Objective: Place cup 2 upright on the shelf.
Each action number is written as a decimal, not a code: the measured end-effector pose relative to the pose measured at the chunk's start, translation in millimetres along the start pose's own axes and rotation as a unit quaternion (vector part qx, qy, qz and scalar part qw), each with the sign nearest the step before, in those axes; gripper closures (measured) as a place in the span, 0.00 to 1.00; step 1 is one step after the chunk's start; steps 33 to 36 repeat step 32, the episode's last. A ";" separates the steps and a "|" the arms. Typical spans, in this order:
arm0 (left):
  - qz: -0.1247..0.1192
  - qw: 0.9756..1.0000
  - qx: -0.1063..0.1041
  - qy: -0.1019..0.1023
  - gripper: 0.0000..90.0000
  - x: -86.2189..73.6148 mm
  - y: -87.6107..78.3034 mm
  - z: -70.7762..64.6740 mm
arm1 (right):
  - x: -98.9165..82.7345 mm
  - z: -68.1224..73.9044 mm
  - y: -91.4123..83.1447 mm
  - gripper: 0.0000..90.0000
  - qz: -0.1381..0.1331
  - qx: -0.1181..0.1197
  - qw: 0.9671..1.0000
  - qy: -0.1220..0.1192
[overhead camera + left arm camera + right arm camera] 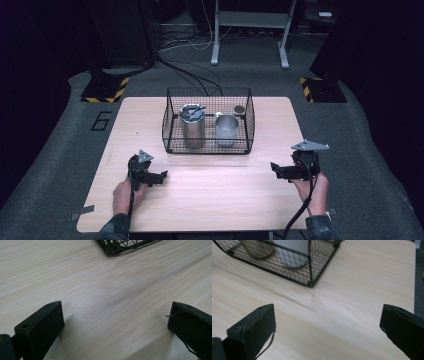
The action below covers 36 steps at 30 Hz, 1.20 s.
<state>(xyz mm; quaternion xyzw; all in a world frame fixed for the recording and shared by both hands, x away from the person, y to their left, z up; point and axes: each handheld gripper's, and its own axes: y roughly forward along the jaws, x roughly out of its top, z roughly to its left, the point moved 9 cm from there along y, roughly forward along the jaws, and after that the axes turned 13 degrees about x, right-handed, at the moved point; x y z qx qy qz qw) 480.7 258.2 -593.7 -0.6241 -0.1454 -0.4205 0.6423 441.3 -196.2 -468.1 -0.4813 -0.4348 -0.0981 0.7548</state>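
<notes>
Both the left gripper point(161, 176) and right gripper point(274, 169) gape empty, the wire basket point(208, 146) lying ahead between them, about equally near.

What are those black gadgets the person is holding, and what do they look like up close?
Each hand holds a black handheld gripper: left gripper, right gripper. Each ends in two flat, blocky black jaws with small screw holes, carries a grey three-cornered plate on top, and trails a black cable back toward the person. The sleeves look dark, cuffed at the wrist.

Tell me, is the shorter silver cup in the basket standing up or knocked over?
Standing up. The shorter silver cup shows its round open mouth on top, inside the wire basket.
</notes>
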 end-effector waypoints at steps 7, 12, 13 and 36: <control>0.000 1.000 0.000 0.000 0.00 0.0 0.0 0.1 | -51.4 -27.7 9.4 0.00 -0.002 -0.024 0.999 0.047; 0.000 1.000 0.000 0.000 0.00 0.0 0.0 0.0 | -83.8 -43.6 19.7 0.00 0.005 -0.044 0.997 0.070; 0.000 1.000 0.000 0.000 0.00 0.0 0.0 0.0 | -89.7 -46.2 22.1 0.00 0.010 -0.046 0.996 0.073; 0.000 1.000 0.000 0.000 0.00 0.0 0.1 -0.1 | -119.8 -62.0 38.8 0.00 0.004 -0.081 0.994 0.076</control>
